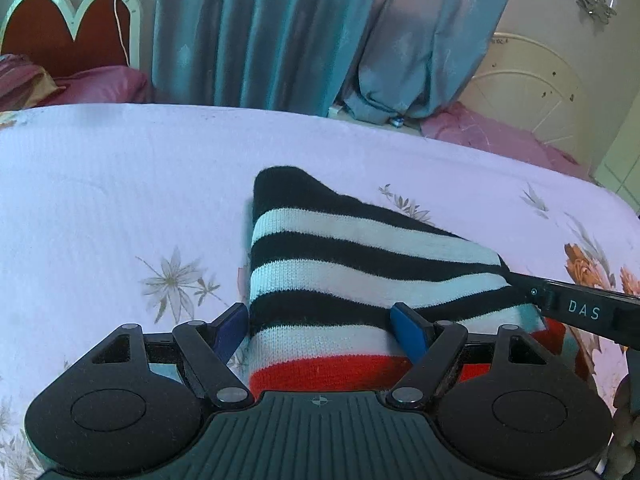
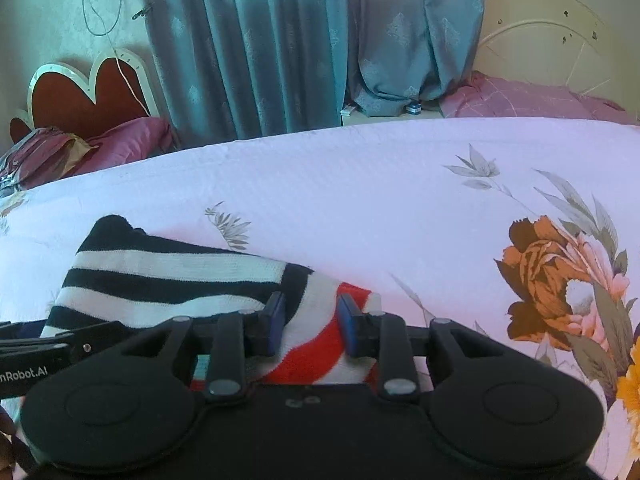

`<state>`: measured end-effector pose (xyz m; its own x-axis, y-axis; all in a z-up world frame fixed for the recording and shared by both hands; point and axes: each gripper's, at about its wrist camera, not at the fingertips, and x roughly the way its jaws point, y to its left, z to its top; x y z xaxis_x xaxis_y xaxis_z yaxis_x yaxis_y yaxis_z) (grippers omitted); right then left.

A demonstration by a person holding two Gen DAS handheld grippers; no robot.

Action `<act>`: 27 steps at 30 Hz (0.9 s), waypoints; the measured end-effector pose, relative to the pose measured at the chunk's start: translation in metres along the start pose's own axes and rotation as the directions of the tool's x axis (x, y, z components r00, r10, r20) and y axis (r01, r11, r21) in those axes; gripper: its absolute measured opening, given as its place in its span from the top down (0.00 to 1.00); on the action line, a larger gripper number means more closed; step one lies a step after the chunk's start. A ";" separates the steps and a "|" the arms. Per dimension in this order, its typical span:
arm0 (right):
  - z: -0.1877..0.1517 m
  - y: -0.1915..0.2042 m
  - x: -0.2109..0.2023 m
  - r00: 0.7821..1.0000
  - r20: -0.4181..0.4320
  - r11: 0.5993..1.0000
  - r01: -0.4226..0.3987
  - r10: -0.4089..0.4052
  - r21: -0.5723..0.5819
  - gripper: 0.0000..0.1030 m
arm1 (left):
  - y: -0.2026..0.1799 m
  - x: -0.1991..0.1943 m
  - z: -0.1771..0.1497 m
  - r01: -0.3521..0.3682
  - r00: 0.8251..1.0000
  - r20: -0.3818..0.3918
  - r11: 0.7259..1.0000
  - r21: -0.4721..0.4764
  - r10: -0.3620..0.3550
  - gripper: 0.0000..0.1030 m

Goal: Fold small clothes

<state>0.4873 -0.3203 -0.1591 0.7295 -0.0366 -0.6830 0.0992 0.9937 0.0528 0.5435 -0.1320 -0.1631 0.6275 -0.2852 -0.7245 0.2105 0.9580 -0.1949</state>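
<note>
Left gripper (image 1: pixel 320 324): jaws wide, straddling the near edge of the striped knit (image 1: pixel 344 264); can't tell if the pads press it. Right gripper (image 2: pixel 310 320): jaws narrow, knit's red-striped end between them, grip unclear. Knit lies on the bed (image 2: pixel 360 184), long axis running away from my left jaws, tapering to a black tip. Both hands sit equally near its close end.

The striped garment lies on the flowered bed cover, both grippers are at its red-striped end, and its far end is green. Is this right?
Not quite. The far end of the striped garment is black, not green, as the left wrist view shows. The rest holds: it lies on the flowered bed cover, with the left gripper and right gripper at its red-striped end.
</note>
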 end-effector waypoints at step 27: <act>-0.041 -0.001 -0.110 0.991 0.050 0.992 -0.118 0.120 -0.038 0.72 | -0.020 -0.095 -0.055 0.012 0.997 0.080 0.994 0.111 -0.021 0.24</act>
<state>0.3785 -0.3128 -0.1140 0.7694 0.0779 -0.6341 -0.0140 0.9944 0.1052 0.4385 -0.1224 -0.1266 0.6811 -0.3066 -0.6649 0.2997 0.9453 -0.1289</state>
